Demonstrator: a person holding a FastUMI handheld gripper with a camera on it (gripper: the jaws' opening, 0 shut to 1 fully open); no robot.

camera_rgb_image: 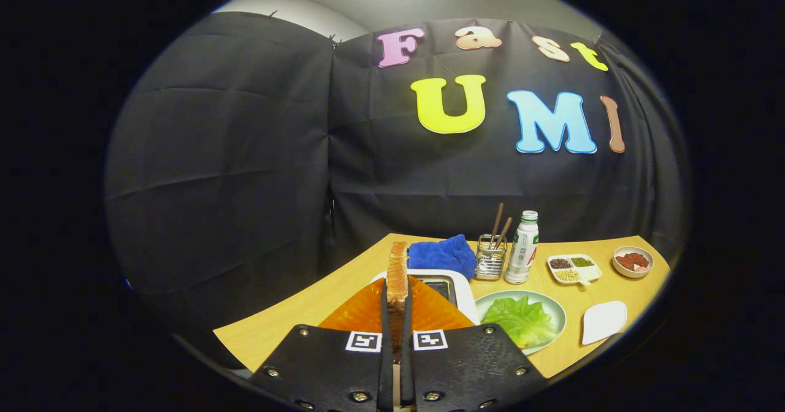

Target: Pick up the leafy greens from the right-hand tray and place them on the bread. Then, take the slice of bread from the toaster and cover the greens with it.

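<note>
Pinched edge-on between the two fingers of the gripper (397,314), a slice of bread (397,277) stands upright — the fingers are pressed together on both its faces, and it rises beyond their tips. Beneath and around the fingers lies an orange plate (362,311); just past it, at 12 o'clock, we see the white toaster (457,286), its dark slot showing with no slice standing in it. At 2 o'clock of the fingertips a pale green plate (555,314) holds the leafy greens (521,320), with a sliver of bread seemingly peeking out under their near edge, though we cannot be sure. We judge the greens stage done and the slice held clear of the toaster — what is left is to carry it over to 2 o'clock and lay it flat on the greens. Farther out stand a blue cloth (443,255), a bottle (523,249) and a small white dish (604,321).
</note>
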